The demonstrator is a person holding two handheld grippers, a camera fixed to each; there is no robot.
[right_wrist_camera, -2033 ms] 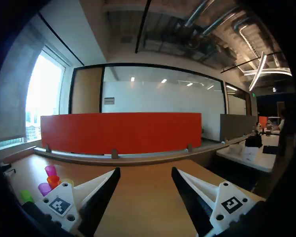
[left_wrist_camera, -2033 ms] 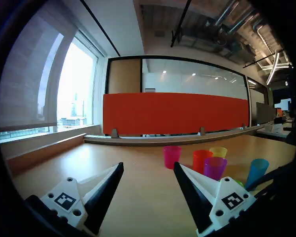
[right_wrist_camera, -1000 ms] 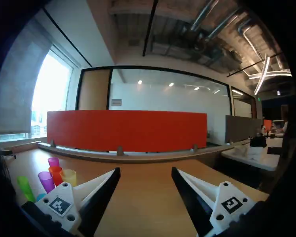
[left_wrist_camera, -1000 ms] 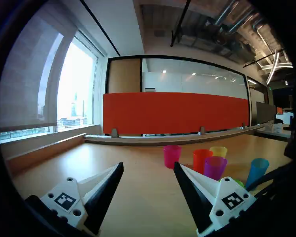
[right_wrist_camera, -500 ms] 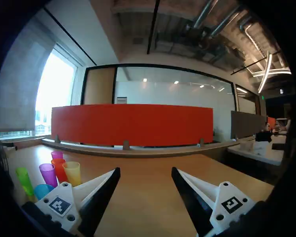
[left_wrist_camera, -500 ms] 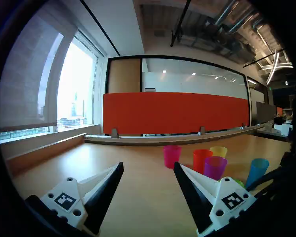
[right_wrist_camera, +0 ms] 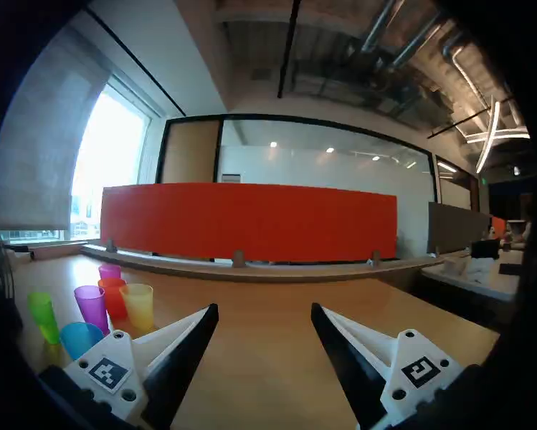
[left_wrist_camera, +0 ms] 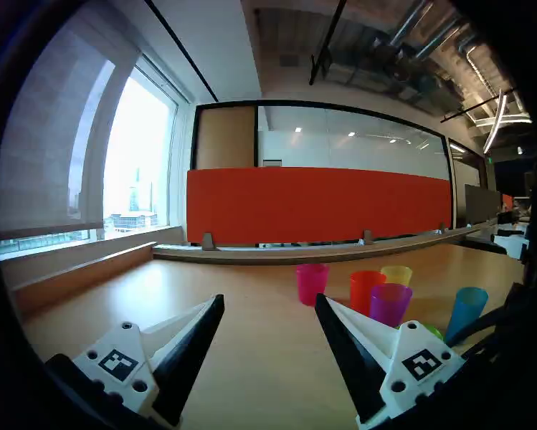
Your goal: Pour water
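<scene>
On the wooden desk (left_wrist_camera: pixel 218 287), six translucent plastic cups are standing upright in a tight cluster, one per colour: pink cup (right_wrist_camera: pixel 110 271), orange cup (right_wrist_camera: pixel 112 297), yellow cup (right_wrist_camera: pixel 138 305), purple cup (right_wrist_camera: pixel 90 307), green cup (right_wrist_camera: pixel 44 317), blue cup (right_wrist_camera: pixel 80 337). Water inside: can't tell. Cluster is sitting ahead-right of the left gripper (left_wrist_camera: pixel 268 337), green one partly hidden behind its finger, and ahead-left of the right gripper (right_wrist_camera: pixel 263 344). Both grippers are pointing across the desk, jaws spread wide, gripping nothing. One orange divider panel (left_wrist_camera: pixel 318 204) is running along the desk's far edge.

Light wooden table (left_wrist_camera: pixel 268 351) with a close cluster of six upright coloured cups (left_wrist_camera: pixel 390 302).
</scene>
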